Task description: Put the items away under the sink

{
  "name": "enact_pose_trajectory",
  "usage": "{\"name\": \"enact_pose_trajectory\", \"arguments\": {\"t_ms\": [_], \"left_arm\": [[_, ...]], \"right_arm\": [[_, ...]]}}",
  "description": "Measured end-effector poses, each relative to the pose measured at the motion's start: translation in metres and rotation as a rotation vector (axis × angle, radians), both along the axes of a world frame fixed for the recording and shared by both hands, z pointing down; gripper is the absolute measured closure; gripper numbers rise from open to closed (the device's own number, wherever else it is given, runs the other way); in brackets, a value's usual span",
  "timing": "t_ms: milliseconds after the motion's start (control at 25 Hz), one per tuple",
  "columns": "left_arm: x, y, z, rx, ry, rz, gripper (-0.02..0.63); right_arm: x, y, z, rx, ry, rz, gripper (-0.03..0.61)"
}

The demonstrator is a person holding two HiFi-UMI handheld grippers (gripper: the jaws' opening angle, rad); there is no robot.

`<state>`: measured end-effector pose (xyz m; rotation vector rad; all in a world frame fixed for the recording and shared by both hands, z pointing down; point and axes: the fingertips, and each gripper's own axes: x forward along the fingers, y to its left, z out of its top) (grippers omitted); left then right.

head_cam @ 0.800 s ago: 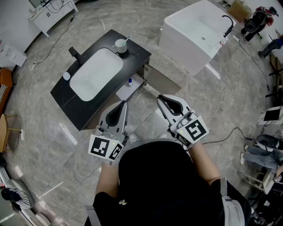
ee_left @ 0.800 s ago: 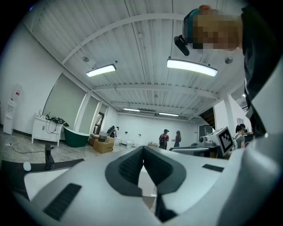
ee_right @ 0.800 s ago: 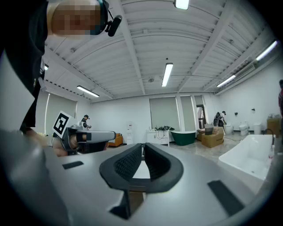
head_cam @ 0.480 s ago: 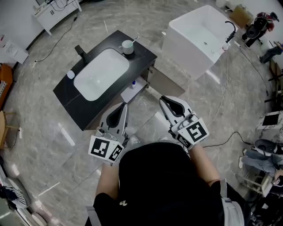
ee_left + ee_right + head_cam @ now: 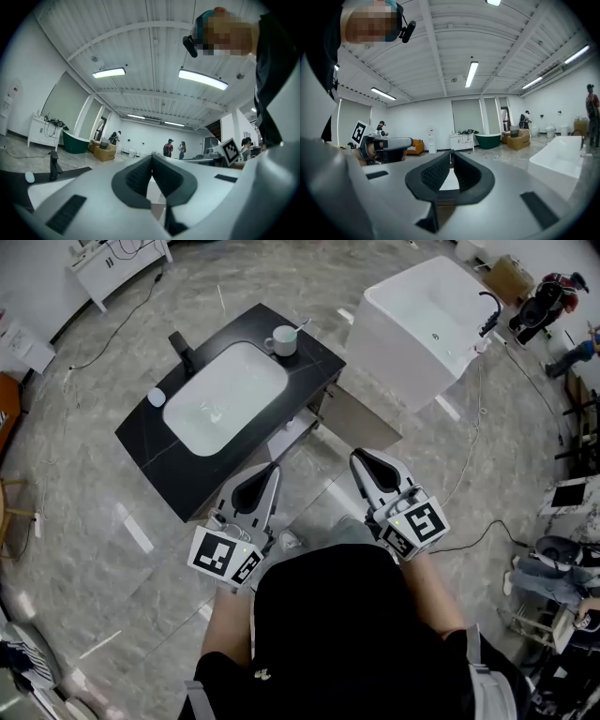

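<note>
black vanity top [image 5: 155, 456] stands ahead of both grippers, cabinet door [image 5: 361, 418] open beneath; the cup [image 5: 282, 340] sits on its far corner, straight beyond the left gripper [image 5: 272, 470], which looks nearer than the right gripper [image 5: 361, 457]. both are pressed together, holding nothing.

No words, brands or numbers legible anywhere. Only coded black-and-white square markers [image 5: 215, 555], no readable characters, on left gripper [image 5: 271, 471] and right gripper [image 5: 359, 457]
</note>
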<state>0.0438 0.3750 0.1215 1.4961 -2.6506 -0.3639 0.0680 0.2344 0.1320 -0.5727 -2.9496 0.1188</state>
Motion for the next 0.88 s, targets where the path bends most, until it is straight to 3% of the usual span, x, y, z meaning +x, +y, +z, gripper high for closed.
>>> {"name": "enact_pose_trajectory", "arguments": {"t_ms": [120, 360, 880], "left_arm": [[-0.011, -0.002, 0.003, -0.028, -0.034, -0.021, 0.592], [-0.038, -0.019, 0.008, -0.051, -0.025, -0.044, 0.592], [-0.141, -0.090, 0.020, -0.100, 0.008, -0.190, 0.591]], "right_arm": [[-0.011, -0.003, 0.008, -0.017, 0.018, 0.010, 0.532], [-0.048, -0.020, 0.014, -0.039, 0.023, -0.013, 0.532], [-0.166, -0.095, 0.020, -0.060, 0.021, -0.147, 0.532]]}}
